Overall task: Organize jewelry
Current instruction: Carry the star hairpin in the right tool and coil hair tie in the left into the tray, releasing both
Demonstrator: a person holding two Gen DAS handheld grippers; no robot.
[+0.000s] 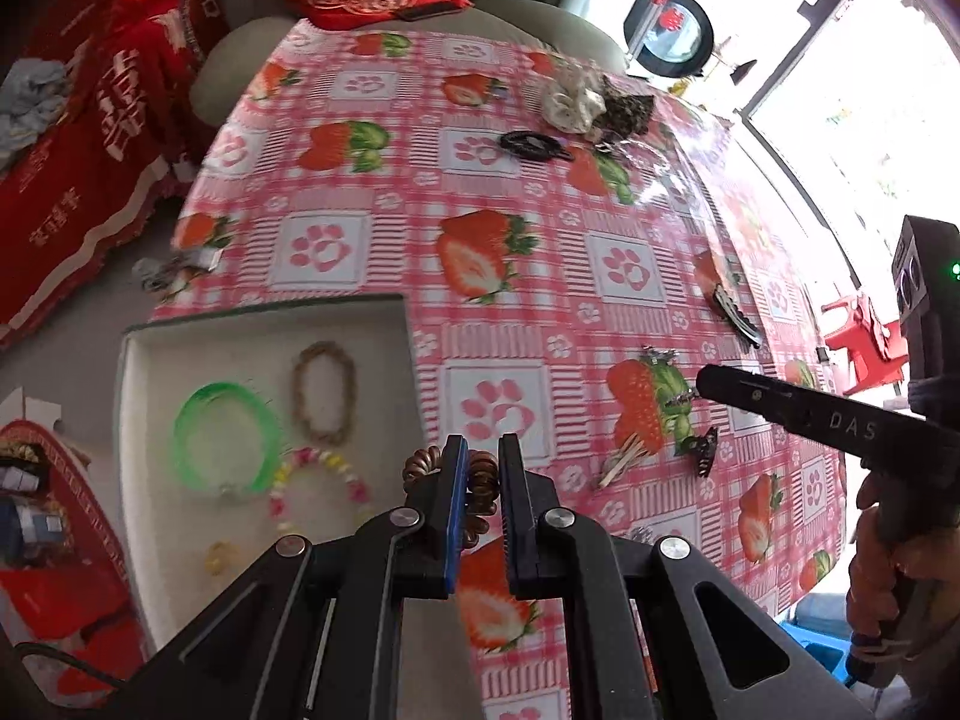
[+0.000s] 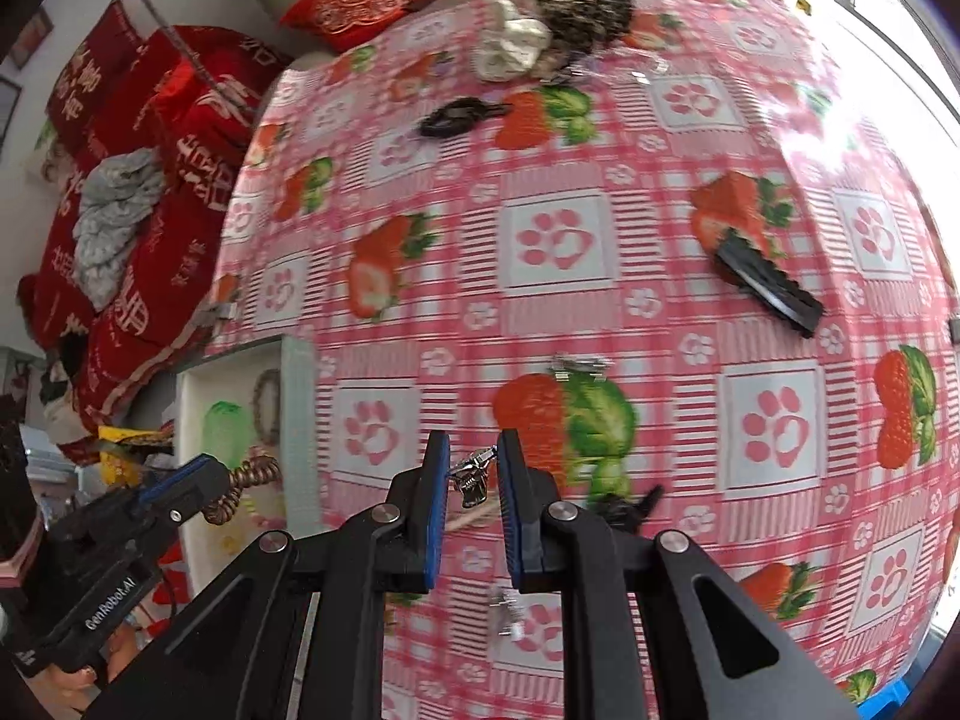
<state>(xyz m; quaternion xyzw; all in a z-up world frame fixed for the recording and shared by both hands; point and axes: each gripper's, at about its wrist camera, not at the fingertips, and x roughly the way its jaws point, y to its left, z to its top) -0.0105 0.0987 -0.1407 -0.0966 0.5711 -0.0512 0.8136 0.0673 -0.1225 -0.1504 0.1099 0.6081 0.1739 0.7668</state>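
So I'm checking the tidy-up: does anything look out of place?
Yes. Hair clips and scrunchies lie scattered over the tablecloth, outside the tray where the bracelets sit.

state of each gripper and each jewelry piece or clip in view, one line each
left gripper: shut on coil hair tie, beside the tray
right gripper: jaws apart around silver clip, grip unclear
white tray: holds bracelets
green bangle: flat in tray
brown bead bracelet: flat in tray
black hair clip: on table, closed
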